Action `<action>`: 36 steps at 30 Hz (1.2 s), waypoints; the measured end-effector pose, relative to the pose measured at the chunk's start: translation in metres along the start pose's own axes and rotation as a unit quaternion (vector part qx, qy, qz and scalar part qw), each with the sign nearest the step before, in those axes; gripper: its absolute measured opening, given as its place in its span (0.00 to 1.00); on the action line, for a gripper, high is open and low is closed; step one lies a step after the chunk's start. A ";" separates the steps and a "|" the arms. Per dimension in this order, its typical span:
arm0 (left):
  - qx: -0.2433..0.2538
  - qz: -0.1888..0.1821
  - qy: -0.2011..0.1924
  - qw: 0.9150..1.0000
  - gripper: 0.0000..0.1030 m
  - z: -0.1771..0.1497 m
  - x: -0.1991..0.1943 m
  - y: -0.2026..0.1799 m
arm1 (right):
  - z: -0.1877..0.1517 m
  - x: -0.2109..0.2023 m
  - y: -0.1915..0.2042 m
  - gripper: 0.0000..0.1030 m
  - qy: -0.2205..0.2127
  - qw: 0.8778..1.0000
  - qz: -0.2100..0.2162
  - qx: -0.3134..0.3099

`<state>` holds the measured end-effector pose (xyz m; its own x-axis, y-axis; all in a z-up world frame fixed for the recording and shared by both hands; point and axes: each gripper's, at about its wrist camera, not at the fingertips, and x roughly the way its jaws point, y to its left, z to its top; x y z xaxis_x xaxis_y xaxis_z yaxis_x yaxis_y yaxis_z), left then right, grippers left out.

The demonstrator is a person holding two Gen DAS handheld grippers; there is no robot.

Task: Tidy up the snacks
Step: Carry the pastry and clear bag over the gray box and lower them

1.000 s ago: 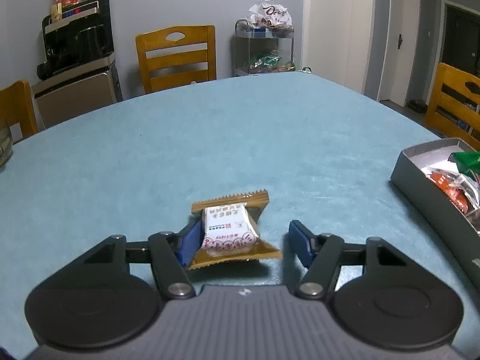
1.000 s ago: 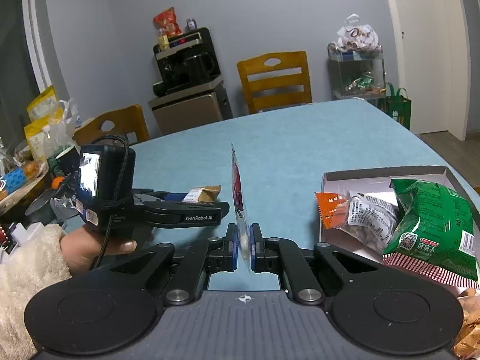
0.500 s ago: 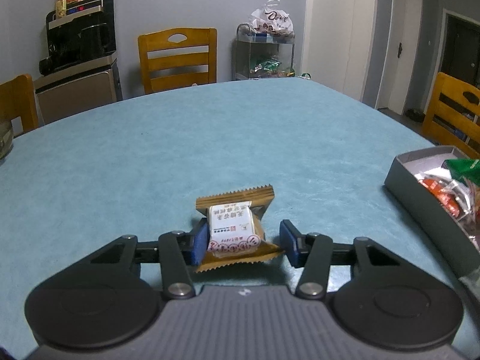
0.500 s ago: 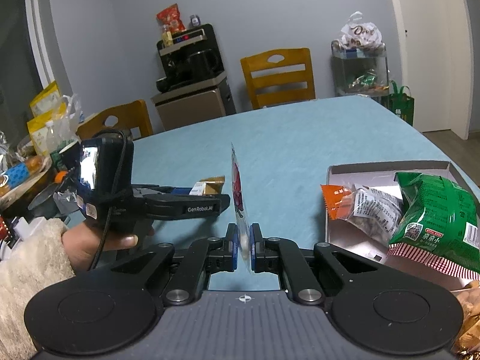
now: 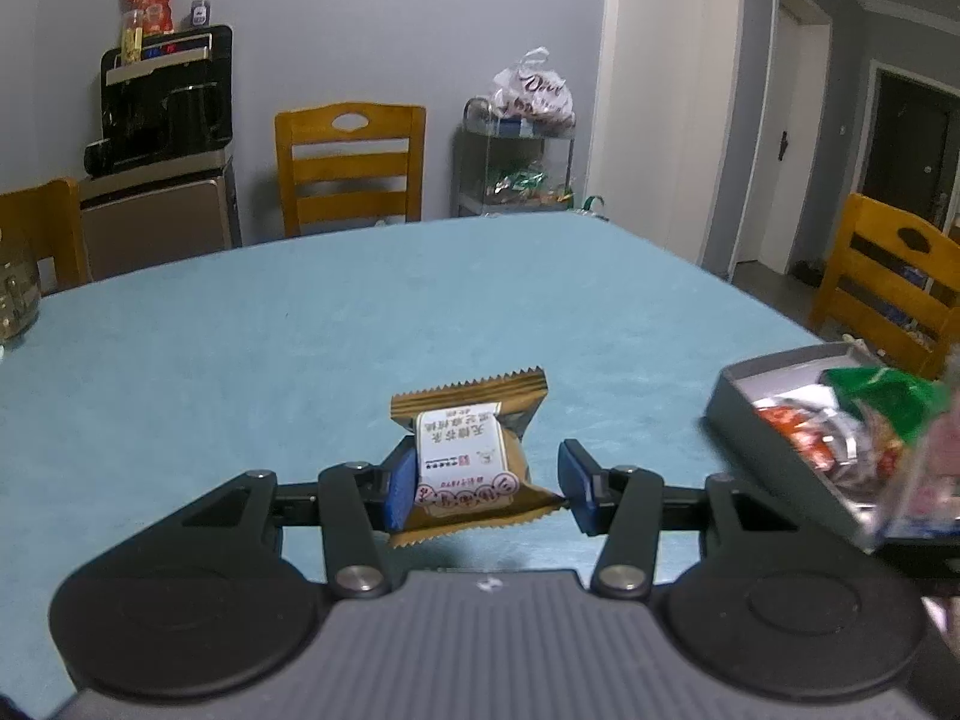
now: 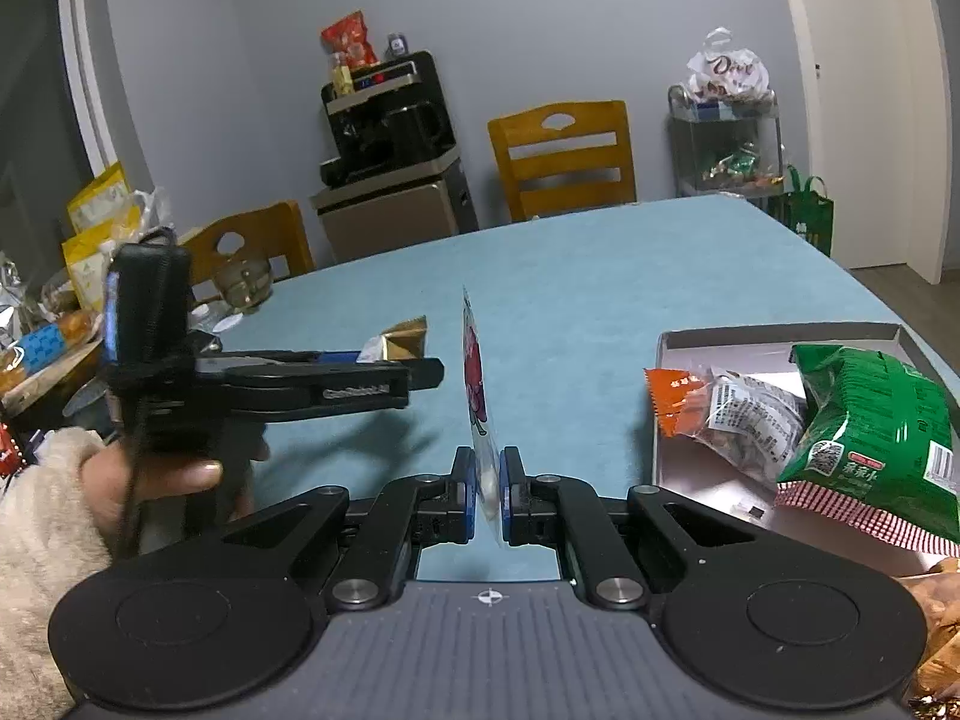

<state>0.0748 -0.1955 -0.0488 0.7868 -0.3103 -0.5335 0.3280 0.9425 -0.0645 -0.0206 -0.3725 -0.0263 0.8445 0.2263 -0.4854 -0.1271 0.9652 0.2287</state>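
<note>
A brown-and-white wrapped cake packet (image 5: 468, 456) sits between the fingers of my left gripper (image 5: 487, 489), above the blue tablecloth. The left pad touches it; the right pad stands just clear of its body and meets a wrapper corner. It also shows in the right wrist view (image 6: 403, 337). My right gripper (image 6: 487, 483) is shut on a thin clear snack packet with red print (image 6: 477, 384), held edge-on and upright. A grey snack box (image 6: 774, 337) lies to the right, holding an orange packet (image 6: 672, 396), a clear packet (image 6: 750, 420) and a green bag (image 6: 870, 432).
Wooden chairs (image 5: 351, 165) stand around the table (image 5: 300, 324). A coffee machine on a cabinet (image 5: 162, 108) and a wire rack with snacks (image 5: 519, 162) stand by the wall. Bags and clutter (image 6: 72, 276) crowd the table's left end. More snacks (image 6: 936, 630) lie at the lower right.
My left gripper's jaws have narrowed around the cake packet and lifted it off the cloth, moving toward the box. My right gripper still holds its thin packet.
</note>
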 end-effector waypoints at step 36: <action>0.118 -0.172 0.005 0.978 0.47 -0.012 -0.051 -0.173 | -0.044 -0.080 -0.101 0.10 -0.012 0.997 -0.046 0.064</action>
<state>-0.0283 -0.3418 -0.0208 0.6038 -0.6024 -0.5220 0.6853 0.7268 -0.0460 -0.0982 -0.4826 -0.0473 0.8622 0.1329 -0.4888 0.0173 0.9567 0.2906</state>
